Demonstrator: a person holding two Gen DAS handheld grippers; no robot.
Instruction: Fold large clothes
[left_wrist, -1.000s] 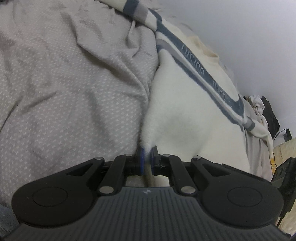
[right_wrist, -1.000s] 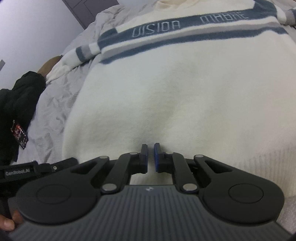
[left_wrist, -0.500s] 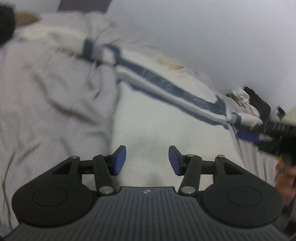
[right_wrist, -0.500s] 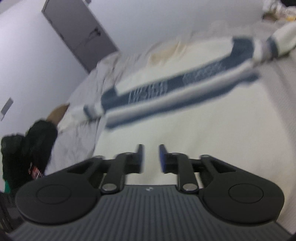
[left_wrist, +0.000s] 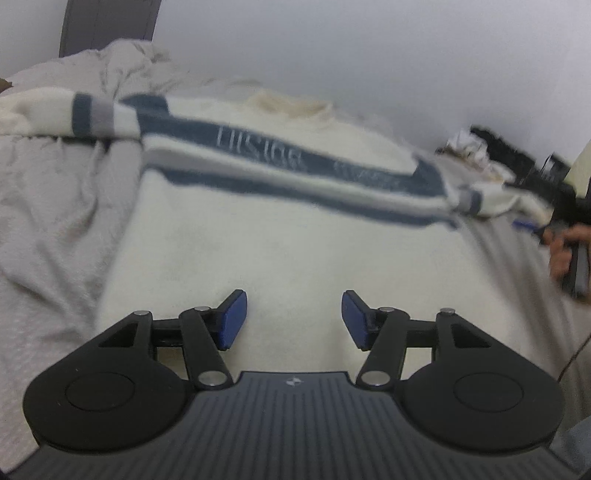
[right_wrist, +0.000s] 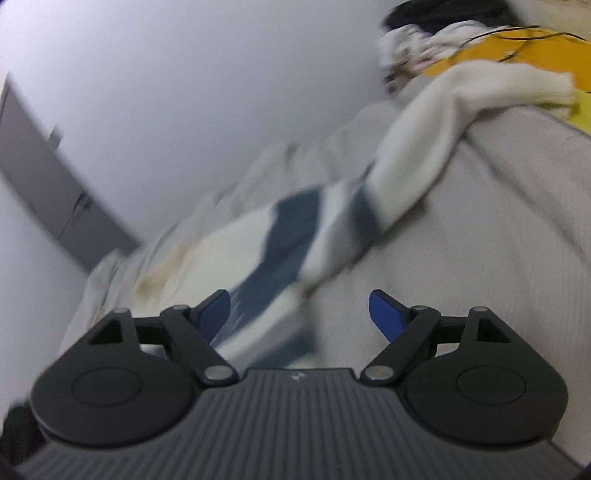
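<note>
A cream sweater (left_wrist: 280, 243) with a navy chest band lies spread face-up on a bed covered by a grey quilt (left_wrist: 48, 229), its collar toward the wall and its body flat, the layout that a fold needs before the sleeves are turned in. One sleeve (left_wrist: 55, 110) runs out across the quilt at the left of the left wrist view. The other sleeve (right_wrist: 436, 136) stretches away in the right wrist view, its cuff resting at the far edge of the bed beside a yellow cloth (right_wrist: 535, 48) and a heap of other clothes (right_wrist: 417, 44).

The left gripper (left_wrist: 293, 319) hovers over the lower body of the sweater, pointing toward the collar; its jaws are opening, roughly half apart, with nothing pinched between the pads. The right gripper (right_wrist: 299, 312) points along the outstretched sleeve near the shoulder; its jaws are opening wide, and striped fabric lies beneath and between them, but the pads do not press on it. A hand (left_wrist: 565, 254) carrying that gripper shows at the right edge of the left wrist view, close to the sleeve.

Judged from this layout, no fold is yet made; both views are motion-blurred, so fine contact cannot be told.
</note>
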